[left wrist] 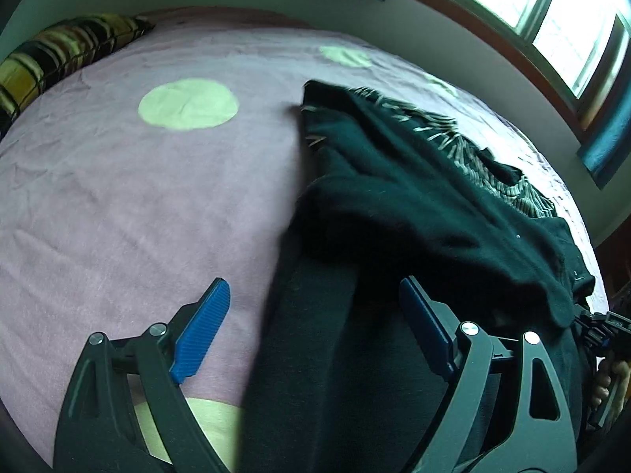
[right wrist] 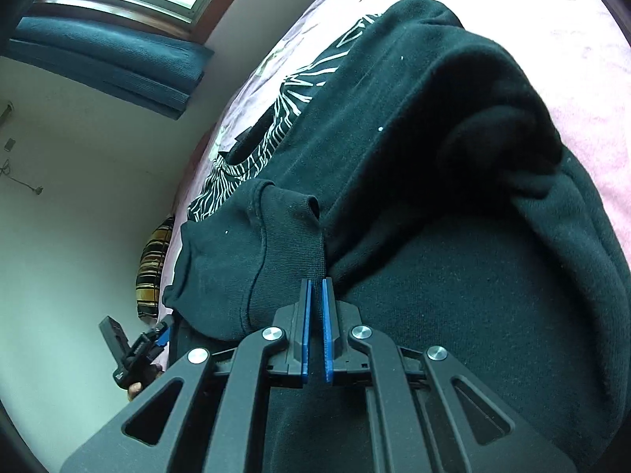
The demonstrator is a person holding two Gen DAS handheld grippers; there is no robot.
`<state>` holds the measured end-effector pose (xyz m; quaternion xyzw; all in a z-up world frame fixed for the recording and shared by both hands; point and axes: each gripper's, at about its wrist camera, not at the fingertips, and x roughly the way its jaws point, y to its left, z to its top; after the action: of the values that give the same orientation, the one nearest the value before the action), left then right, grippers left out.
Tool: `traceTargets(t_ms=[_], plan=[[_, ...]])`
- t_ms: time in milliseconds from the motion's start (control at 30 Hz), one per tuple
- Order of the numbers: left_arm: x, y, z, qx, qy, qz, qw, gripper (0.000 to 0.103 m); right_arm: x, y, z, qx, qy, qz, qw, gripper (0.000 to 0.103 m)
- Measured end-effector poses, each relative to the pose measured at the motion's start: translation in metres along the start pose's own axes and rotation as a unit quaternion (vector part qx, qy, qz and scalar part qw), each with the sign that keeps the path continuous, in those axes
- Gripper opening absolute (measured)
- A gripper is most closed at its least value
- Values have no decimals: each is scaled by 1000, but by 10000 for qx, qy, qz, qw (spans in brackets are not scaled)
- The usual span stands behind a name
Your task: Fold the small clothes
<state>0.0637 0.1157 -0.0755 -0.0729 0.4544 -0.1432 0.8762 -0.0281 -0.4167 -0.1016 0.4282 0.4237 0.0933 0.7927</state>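
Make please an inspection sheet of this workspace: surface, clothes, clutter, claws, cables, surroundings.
Surface: pink bedspread with pale green dots, wrinkled.
Job's things: black garment lying bunched on the bed; a black garment with white line print lies partly under it.
Clutter: striped yellow and black pillow at the far edge of the bed.
Claws: left claw open, nothing gripped, above the black garment's edge; right claw shut on a ribbed hem of the black garment.
Cables: a thin cord on the wall; what it belongs to cannot be told.
Surroundings: window with wooden frame, blue curtain, white wall.
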Motion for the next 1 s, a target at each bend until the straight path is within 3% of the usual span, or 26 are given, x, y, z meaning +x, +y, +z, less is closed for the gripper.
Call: traceTargets(t_ms=[200, 400, 567, 700, 833, 1000], plan=[[-3, 3, 3, -86, -73, -20, 9999, 87, 3, -4, -3, -13, 148, -51, 9999, 5], [-21, 15, 22, -296, -290, -638, 9971, 87, -2, 2, -4, -175, 106, -207, 9996, 5], [-4, 28, 42, -296, -105, -439, 9985, 87, -17, 11, -10, -229, -128, -216, 9994, 4], [9, 37, 49, -441, -54, -420, 9981, 87, -18, 6, -12, -166, -64, -298, 9994, 4], [22, 40, 53, -635, 54, -638, 9959, 87, -11, -6, -13, -42, 42, -293, 9996, 4], [37, 28, 74, -304, 213, -837, 9958, 87, -21, -3, -4, -175, 174, -250, 9994, 5]])
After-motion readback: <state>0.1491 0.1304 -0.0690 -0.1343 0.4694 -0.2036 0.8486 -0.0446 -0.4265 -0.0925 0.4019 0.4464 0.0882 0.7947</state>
